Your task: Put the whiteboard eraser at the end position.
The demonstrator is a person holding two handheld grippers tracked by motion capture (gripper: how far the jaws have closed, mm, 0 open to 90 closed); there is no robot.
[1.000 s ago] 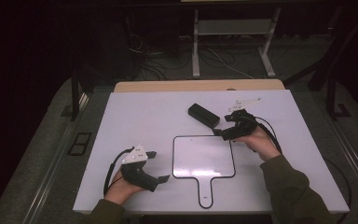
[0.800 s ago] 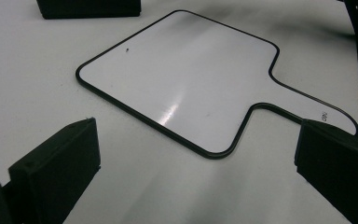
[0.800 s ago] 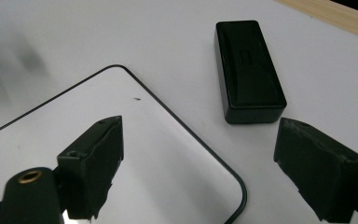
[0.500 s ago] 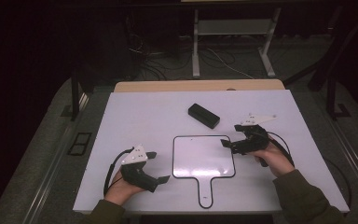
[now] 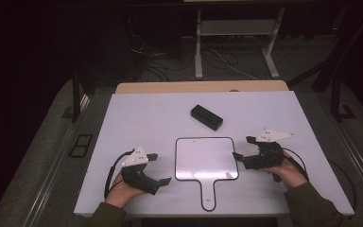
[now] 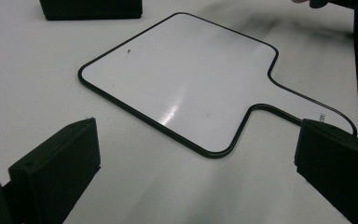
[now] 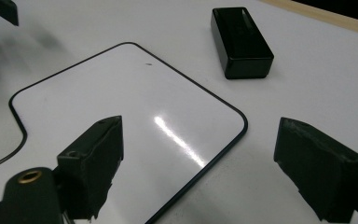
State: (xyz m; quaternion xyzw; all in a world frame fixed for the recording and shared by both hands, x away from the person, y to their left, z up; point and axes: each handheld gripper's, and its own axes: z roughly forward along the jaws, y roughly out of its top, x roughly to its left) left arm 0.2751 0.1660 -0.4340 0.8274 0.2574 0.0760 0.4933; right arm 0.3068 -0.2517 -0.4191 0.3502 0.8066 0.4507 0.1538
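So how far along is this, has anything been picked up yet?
Nothing is held yet. The whiteboard lies flat on the table, the black eraser apart behind it. Both the left gripper and right gripper flank the board, jaws open and empty. Any gripping or wiping looks still to do.

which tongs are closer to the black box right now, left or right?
The right tongs. They sit at the whiteboard's right edge, nearer the black box. The left tongs sit off the whiteboard's near-left corner, farther away. Both are open and hold nothing.
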